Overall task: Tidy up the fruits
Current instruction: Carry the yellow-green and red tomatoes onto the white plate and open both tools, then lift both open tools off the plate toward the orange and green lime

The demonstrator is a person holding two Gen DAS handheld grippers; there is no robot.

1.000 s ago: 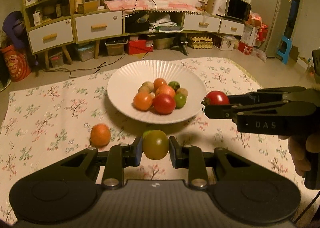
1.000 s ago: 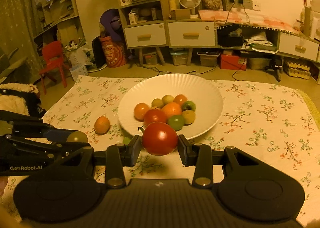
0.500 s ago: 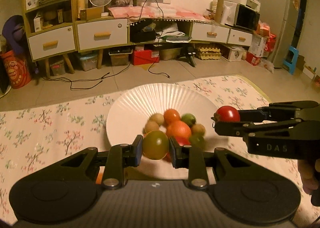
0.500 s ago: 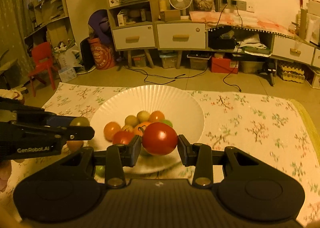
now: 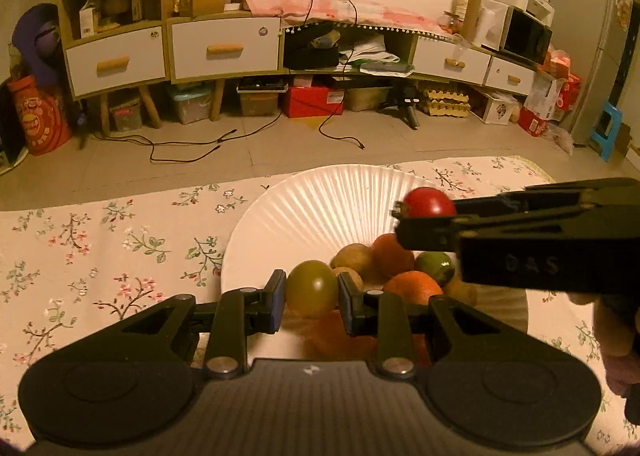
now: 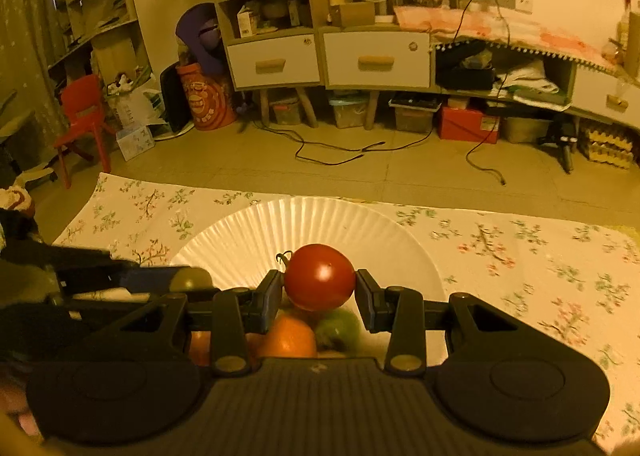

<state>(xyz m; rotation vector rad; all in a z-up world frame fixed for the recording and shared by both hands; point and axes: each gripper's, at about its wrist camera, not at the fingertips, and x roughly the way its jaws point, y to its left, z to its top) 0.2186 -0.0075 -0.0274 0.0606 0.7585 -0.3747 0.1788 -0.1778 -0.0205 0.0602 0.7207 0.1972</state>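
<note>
My left gripper (image 5: pixel 311 290) is shut on a yellow-green tomato (image 5: pixel 311 288) and hangs over the near rim of the white ribbed plate (image 5: pixel 320 201). My right gripper (image 6: pixel 319 294) is shut on a red tomato (image 6: pixel 319 276) with a small dark stem, above the same plate (image 6: pixel 320 223). Several fruits lie in a heap on the plate: an orange one (image 5: pixel 414 287), a green one (image 5: pixel 434 266) and brownish ones (image 5: pixel 354 256). In the left wrist view the right gripper (image 5: pixel 416 217) comes in from the right, carrying the red tomato (image 5: pixel 429 201).
The plate rests on a floral cloth (image 5: pixel 100 256) spread on the floor. Beyond the cloth is bare tiled floor with loose cables (image 5: pixel 180 145), then low drawer cabinets (image 5: pixel 224 49) and storage boxes. A red child's chair (image 6: pixel 82 115) stands at far left.
Both grippers have moved forward over the plate with their tomatoes. The fruit heap now lies directly under and just ahead of the fingers, and the loose orange fruit on the cloth has left view.
</note>
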